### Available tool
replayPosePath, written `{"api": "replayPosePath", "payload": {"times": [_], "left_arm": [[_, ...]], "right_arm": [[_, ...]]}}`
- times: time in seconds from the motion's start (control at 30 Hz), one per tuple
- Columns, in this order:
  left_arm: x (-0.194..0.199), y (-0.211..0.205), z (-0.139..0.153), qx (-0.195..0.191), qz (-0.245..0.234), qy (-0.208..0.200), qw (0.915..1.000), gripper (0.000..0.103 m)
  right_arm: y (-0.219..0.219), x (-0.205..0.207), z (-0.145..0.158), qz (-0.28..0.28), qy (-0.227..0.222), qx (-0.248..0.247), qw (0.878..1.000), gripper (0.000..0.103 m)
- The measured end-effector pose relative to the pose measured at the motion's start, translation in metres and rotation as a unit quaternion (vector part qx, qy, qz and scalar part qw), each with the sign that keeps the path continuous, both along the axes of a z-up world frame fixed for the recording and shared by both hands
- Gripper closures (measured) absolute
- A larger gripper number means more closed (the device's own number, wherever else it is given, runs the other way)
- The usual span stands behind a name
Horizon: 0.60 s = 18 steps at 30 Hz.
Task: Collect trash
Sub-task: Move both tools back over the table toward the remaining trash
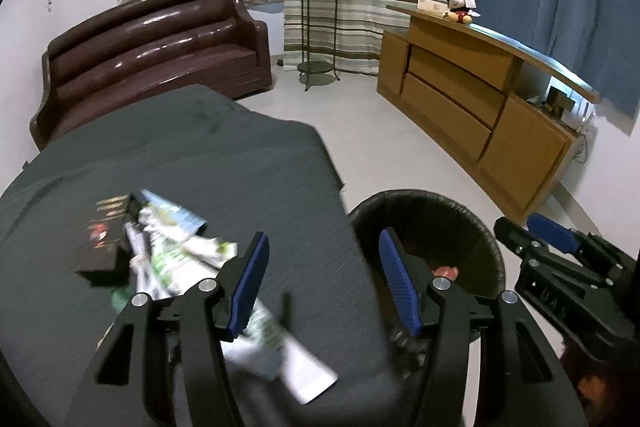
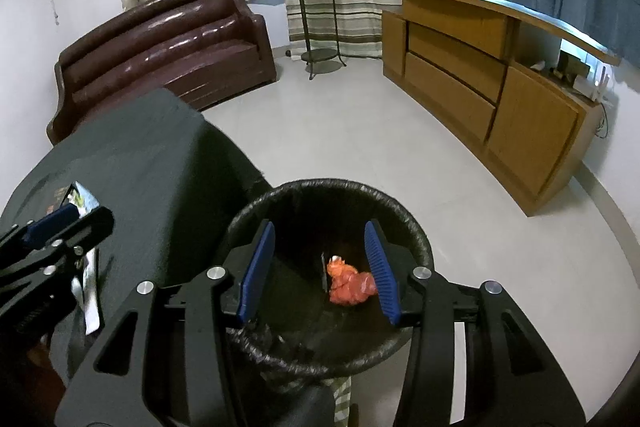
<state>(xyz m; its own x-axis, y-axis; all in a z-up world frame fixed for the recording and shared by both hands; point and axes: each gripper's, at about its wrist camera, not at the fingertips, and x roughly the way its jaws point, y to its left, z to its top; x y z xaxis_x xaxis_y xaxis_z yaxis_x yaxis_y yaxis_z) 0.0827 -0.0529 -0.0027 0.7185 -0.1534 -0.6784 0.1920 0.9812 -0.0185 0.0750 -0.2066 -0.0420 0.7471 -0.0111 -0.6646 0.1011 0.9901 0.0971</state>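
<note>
A black-lined trash bin (image 2: 416,239) stands beside the dark grey table (image 2: 160,155); it also shows in the left wrist view (image 1: 472,219). A crumpled orange wrapper (image 2: 350,281) lies inside it. My right gripper (image 2: 320,267) is open and empty above the bin's mouth. My left gripper (image 1: 324,283) is open and empty above the table's right edge (image 1: 280,187). Crumpled green-and-white wrappers (image 1: 176,251), a white paper strip (image 1: 292,359) and a dark packet (image 1: 104,239) lie on the table to the left of and under the left gripper.
A brown leather sofa (image 1: 152,43) stands behind the table. A wooden cabinet (image 1: 472,95) with a Mickey toy (image 1: 460,9) lines the right wall. A plant stand (image 1: 318,19) is at the curtains. Light floor (image 2: 360,115) lies between.
</note>
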Motion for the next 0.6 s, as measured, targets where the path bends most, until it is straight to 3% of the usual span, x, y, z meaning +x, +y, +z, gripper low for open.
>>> {"api": "replayPosePath", "payload": {"times": [0.6], "left_arm": [[-0.043, 0.105, 0.016, 0.017, 0.059, -0.02, 0.9979, 0.046]], "right_arm": [[0.092, -0.03, 0.009, 0.066, 0.008, -0.018, 0.998, 0.057]]}}
